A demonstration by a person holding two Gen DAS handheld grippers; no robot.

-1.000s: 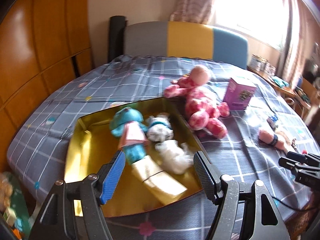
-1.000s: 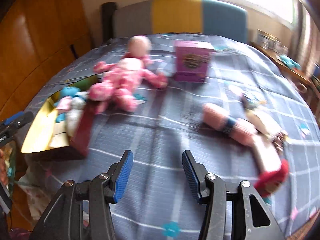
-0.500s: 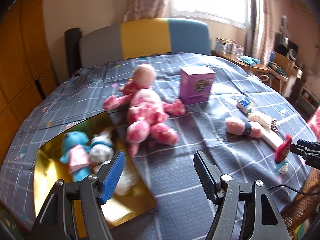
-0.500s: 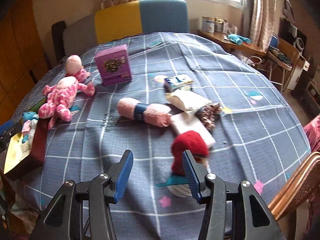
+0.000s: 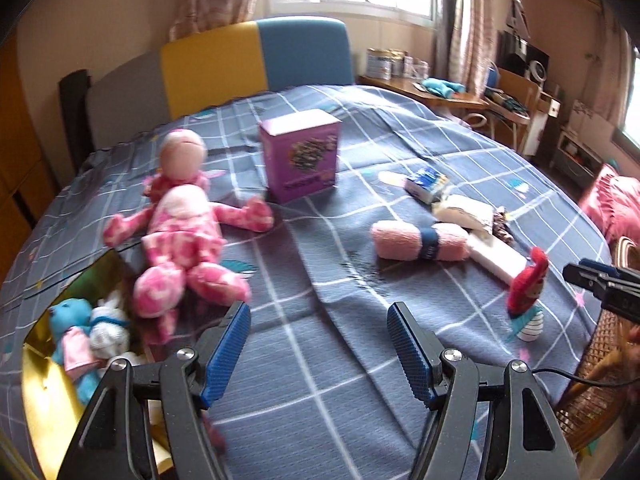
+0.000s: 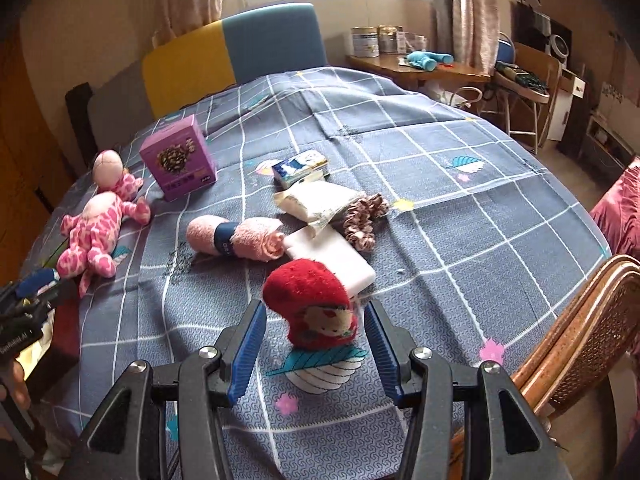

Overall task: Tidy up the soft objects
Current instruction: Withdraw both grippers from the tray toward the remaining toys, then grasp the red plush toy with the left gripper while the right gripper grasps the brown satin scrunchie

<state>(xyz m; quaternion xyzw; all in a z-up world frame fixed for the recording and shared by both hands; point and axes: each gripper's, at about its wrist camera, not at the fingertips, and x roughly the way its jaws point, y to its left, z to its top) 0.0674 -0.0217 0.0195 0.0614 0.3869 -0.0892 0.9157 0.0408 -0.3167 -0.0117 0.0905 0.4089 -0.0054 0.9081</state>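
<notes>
Between the right hand-held gripper's (image 6: 315,344) spread jaws: red plush (image 6: 316,306).

Gold box (image 5: 44,392) cut off at the left edge; its white plush (image 5: 108,330) partly hidden behind the left gripper (image 5: 318,350).
</notes>
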